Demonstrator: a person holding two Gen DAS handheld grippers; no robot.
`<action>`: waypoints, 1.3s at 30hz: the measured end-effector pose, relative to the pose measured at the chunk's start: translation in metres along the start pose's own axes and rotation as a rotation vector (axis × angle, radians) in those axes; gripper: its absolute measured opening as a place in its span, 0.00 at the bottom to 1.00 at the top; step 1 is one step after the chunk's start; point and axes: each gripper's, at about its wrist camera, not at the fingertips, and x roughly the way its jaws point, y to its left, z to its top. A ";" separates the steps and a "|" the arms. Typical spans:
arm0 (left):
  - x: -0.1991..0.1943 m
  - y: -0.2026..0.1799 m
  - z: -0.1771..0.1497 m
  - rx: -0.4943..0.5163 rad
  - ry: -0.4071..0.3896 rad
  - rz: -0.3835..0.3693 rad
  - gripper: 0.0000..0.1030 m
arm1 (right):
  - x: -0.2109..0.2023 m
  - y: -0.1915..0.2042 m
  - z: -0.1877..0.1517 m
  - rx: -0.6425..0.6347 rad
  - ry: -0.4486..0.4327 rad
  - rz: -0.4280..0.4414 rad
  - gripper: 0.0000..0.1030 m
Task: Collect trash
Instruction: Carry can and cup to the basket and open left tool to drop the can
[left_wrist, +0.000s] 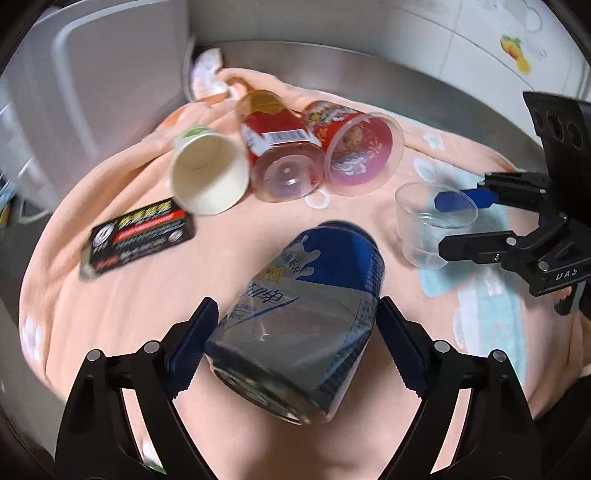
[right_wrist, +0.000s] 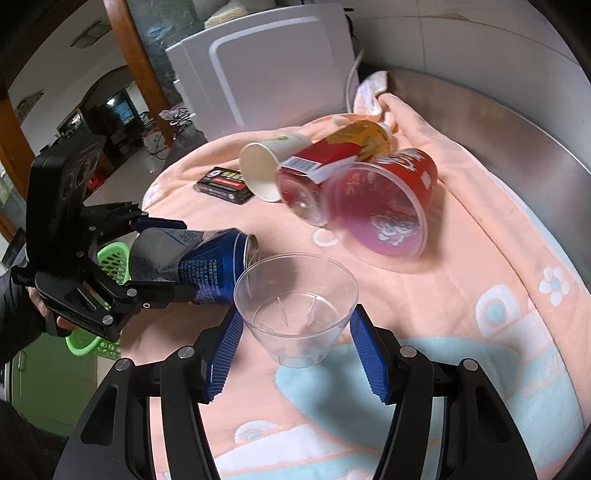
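- Left gripper (left_wrist: 295, 328) is clamped on a dented blue and silver can (left_wrist: 299, 314); the can is held tilted between both blue pads, lifted off the peach blanket (left_wrist: 122, 295), its top end pointing away from the camera
- Right gripper (right_wrist: 295, 350) is set around a clear plastic cup (right_wrist: 295, 306); its pads are seen on either side of the cup's wall, and whether they press it cannot be told from either view
- The clear plastic cup is seen upright over the light blue patch of the blanket, near the blanket's right edge in the left wrist view
- Toward the far edge of the blanket a group of trash is laid on its side: a white paper cup (left_wrist: 208, 173), a red-labelled clear bottle (left_wrist: 280, 155) and a red printed tub (left_wrist: 354, 147), each touching the next
- A black carton (left_wrist: 138, 232) is laid flat just beside the paper cup, toward the blanket's left edge
- A green perforated basket (right_wrist: 107, 258) is partly seen behind the left gripper, off the blanket's edge
- A white appliance (right_wrist: 266, 70) is set beyond the far left corner of the blanket
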 end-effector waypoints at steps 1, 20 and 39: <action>-0.003 0.001 -0.002 -0.013 -0.006 0.002 0.82 | -0.001 0.003 0.000 -0.005 -0.003 0.003 0.56; -0.040 0.011 -0.044 -0.186 -0.084 0.104 0.77 | -0.004 0.042 0.003 -0.084 -0.024 0.068 0.56; -0.145 0.072 -0.140 -0.525 -0.212 0.323 0.74 | 0.029 0.151 0.031 -0.281 0.000 0.264 0.56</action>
